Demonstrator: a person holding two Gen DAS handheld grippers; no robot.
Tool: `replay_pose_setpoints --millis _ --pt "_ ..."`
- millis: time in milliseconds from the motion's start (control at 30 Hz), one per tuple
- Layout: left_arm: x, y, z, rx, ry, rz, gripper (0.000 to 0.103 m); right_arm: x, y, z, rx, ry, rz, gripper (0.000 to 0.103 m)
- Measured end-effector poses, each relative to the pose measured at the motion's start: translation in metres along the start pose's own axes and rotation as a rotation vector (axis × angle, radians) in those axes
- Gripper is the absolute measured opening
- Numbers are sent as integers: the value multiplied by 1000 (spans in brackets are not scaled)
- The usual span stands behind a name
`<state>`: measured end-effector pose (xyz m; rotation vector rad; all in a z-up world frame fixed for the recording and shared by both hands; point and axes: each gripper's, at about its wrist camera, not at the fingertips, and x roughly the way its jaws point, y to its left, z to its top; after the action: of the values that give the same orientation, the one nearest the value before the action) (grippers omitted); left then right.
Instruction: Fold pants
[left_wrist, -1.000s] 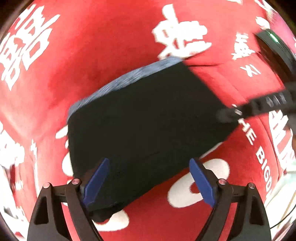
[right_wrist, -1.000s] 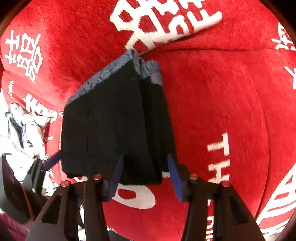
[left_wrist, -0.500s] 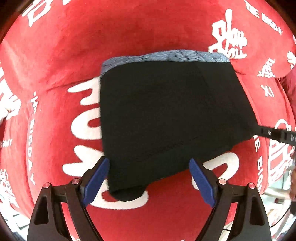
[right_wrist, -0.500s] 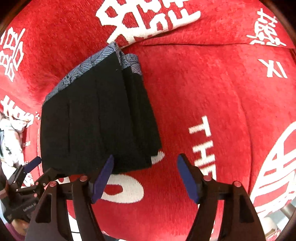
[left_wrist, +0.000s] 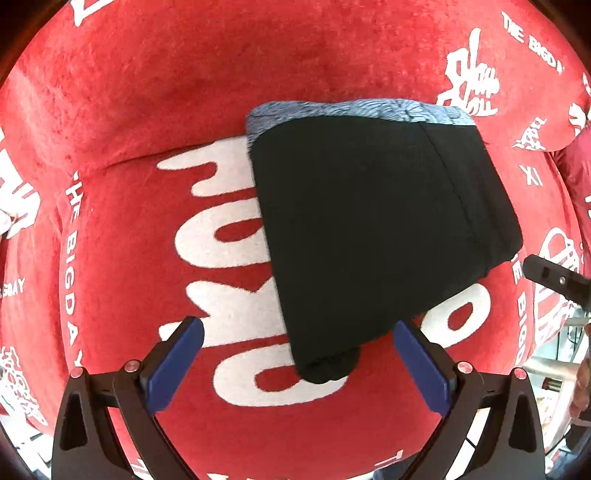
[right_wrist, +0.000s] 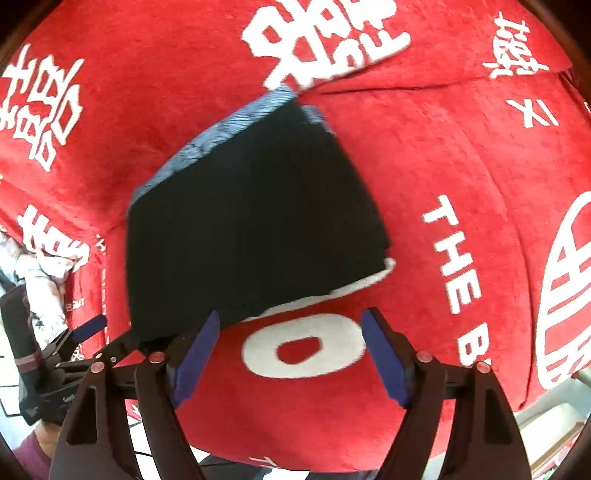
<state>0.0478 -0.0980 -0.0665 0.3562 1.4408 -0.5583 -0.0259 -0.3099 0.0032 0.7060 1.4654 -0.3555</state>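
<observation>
Pants (left_wrist: 376, 229) folded (black), both grippers above, jaws opening

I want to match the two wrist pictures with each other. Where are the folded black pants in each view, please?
Left wrist view: the folded black pants lie in the centre and right, their near corner between the open pads.
Right wrist view: the folded black pants lie left of centre, above the left pad.
Shared landmark: the blue patterned band along the pants' far edge.
</observation>
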Motion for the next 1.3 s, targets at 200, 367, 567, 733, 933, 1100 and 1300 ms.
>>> replay_pose_setpoints --millis 200,367,567,733,933,1100,1300 --pt "8 7 2 -2 17 0 103 5 18 0 -77 22 -21 92" --pt "14 9 11 -28 19 4 103 1 11 10 -87 48 3 92" --pt "18 27 32 -95 11 3 103 8 -10 35 -79 98 31 92" --pt "27 46 48 -197 32 -105 103 18 -26 59 -120 142 66 92" --pt "42 48 62 -235 39 -180 103 41 -51 82 -106 205 141 92" --pt "54 52 77 -254 40 -243 103 65 -70 94 -54 262 228 92" --pt "69 50 88 -242 57 -348 103 79 -79 113 -80 268 316 92"
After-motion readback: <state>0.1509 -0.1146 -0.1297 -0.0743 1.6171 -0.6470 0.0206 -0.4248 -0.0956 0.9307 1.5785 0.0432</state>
